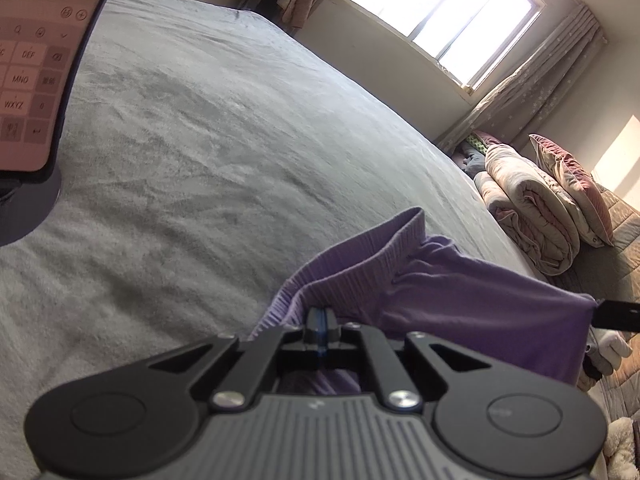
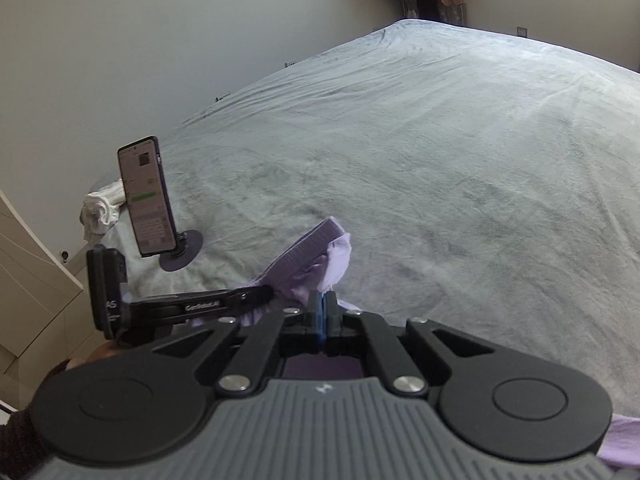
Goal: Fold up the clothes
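Note:
A purple garment (image 1: 440,296) with a ribbed waistband hangs above the grey bed (image 1: 208,152). My left gripper (image 1: 320,318) is shut on its waistband edge, blue pads pressed together. At the right edge of the left wrist view, the tip of my right gripper (image 1: 616,314) holds the cloth's other end. In the right wrist view my right gripper (image 2: 322,306) is shut on the purple garment (image 2: 320,256), whose waistband loops up ahead of the fingers. My left gripper (image 2: 256,294) pinches the same cloth just to the left. The cloth stretches between both.
A phone (image 2: 146,196) on a round stand sits at the bed's left edge, next to a white bundled cloth (image 2: 102,210). Folded quilts and pillows (image 1: 540,208) lie beside the bed on the right. A window (image 1: 444,12) and hanging clothes are at the far wall.

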A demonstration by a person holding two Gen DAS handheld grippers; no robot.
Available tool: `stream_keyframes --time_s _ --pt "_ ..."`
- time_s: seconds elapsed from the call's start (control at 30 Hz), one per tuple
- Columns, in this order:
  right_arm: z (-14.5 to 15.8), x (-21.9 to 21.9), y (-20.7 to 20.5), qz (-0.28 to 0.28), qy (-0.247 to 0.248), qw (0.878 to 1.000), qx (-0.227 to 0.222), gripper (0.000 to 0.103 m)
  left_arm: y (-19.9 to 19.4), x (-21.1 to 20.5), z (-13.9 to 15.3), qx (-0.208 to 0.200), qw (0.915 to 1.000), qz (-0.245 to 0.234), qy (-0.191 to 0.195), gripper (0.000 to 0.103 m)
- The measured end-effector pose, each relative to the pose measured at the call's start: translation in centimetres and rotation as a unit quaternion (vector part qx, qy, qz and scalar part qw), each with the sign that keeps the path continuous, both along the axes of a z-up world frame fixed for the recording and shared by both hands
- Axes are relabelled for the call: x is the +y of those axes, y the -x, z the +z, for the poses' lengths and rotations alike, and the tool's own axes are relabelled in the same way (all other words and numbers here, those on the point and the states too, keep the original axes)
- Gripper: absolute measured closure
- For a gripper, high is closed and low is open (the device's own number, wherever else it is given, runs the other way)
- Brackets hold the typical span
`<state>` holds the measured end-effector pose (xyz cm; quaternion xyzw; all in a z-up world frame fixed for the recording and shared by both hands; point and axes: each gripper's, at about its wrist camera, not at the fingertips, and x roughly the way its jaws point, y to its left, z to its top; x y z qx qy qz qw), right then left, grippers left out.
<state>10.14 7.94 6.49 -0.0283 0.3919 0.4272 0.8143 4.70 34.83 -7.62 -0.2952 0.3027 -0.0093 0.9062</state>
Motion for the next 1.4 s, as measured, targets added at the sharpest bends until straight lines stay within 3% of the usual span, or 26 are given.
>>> stream_keyframes --time_s 0.3,0.53,0.67,0.77,0.87,0.93,0.97,1.2,1.4 --pt "-2.4 0.7 5.2 0.047 -0.010 0.998 0.051 0.102 0.2 0.0 -0.1 -0.003 1.0000 0.001 0.002 0.101" --pt "-8.7 1.6 6.6 0.041 0.014 0.992 0.115 0.102 0.5 0.2 -0.1 -0.002 1.0000 0.002 0.007 0.101" --pt "-11.5 1.7 6.2 0.025 0.028 0.991 0.131 0.102 0.9 0.3 -0.1 -0.003 0.9999 -0.003 0.013 0.101" --pt "-11.0 2.0 6.4 0.034 0.033 0.992 0.114 0.100 1.7 0.5 0.1 -0.008 0.9997 -0.014 0.021 0.100" --pt "-10.0 2.3 6.8 0.046 0.043 0.995 0.082 0.087 2.9 0.8 0.4 -0.015 0.9991 -0.022 0.032 0.100" --pt "-9.3 2.3 6.6 0.042 0.043 0.996 0.061 0.061 3.6 1.0 0.7 -0.023 0.9986 -0.023 0.041 0.100" --pt "-9.0 2.2 6.5 0.038 0.040 0.997 0.052 0.057 4.0 1.1 0.9 -0.027 0.9983 -0.023 0.045 0.100" --pt "-8.9 2.7 3.3 -0.015 0.050 0.999 -0.013 0.057 5.7 2.3 1.0 -0.035 0.9972 -0.019 0.063 0.099" --pt "-9.8 3.3 0.4 -0.043 0.052 0.997 -0.026 0.057 5.8 3.2 0.8 -0.037 0.9966 -0.017 0.072 0.100"
